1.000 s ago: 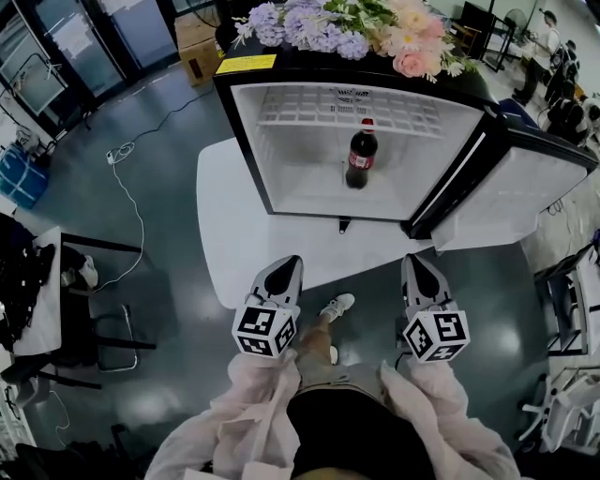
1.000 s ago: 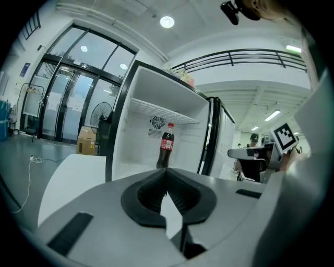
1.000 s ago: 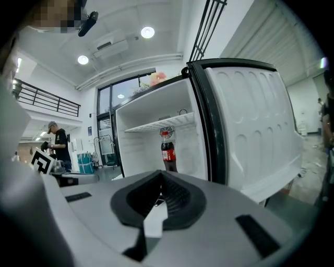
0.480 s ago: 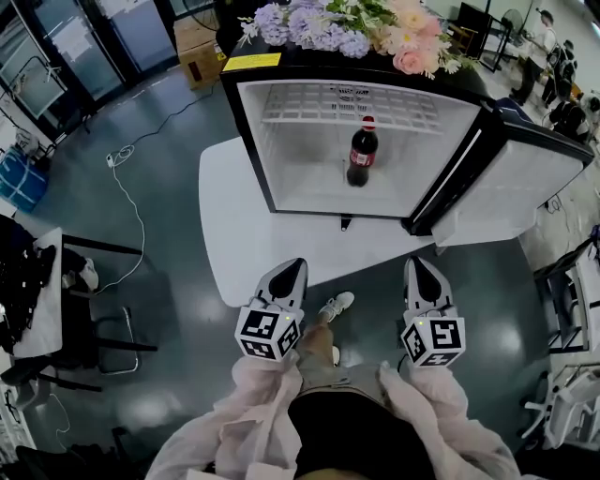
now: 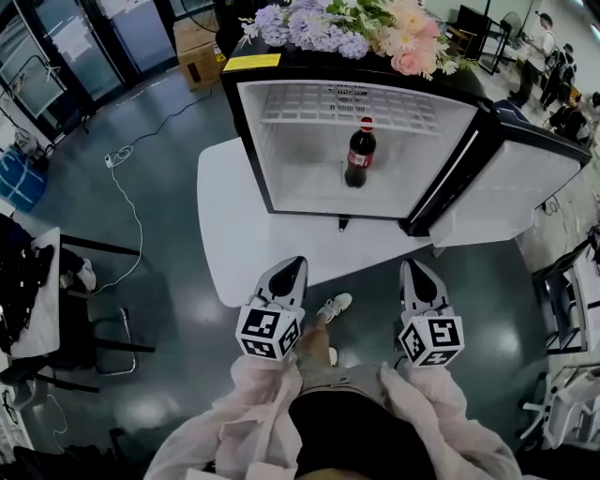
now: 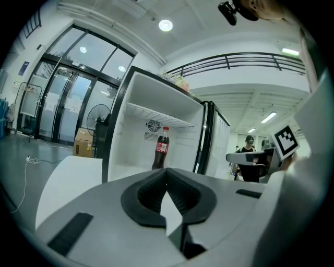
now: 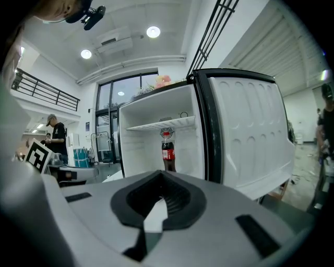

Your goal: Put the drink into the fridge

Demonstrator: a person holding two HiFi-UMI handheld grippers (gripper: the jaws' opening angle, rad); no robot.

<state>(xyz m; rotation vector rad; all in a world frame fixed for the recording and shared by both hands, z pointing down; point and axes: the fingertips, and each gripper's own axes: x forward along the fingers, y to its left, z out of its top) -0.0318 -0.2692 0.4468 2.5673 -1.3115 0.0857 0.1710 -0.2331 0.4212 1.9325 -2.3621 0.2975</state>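
Observation:
A dark cola bottle [image 5: 360,153] with a red cap and red label stands upright inside the small fridge [image 5: 281,131], on its white floor under the wire shelf. The fridge door [image 5: 511,183] hangs wide open to the right. The same bottle [image 6: 161,148] shows in the left gripper view, and again as a bottle [image 7: 168,150] in the right gripper view. My left gripper [image 5: 292,266] and right gripper [image 5: 411,268] are held side by side in front of the table, well short of the fridge. Both are shut with nothing between the jaws.
The fridge sits on a white table [image 5: 225,225] and carries a bunch of flowers [image 5: 356,23] on top. A cable [image 5: 131,202] runs over the grey floor at left, near a chair [image 5: 94,319]. People [image 5: 548,56] stand at the far right.

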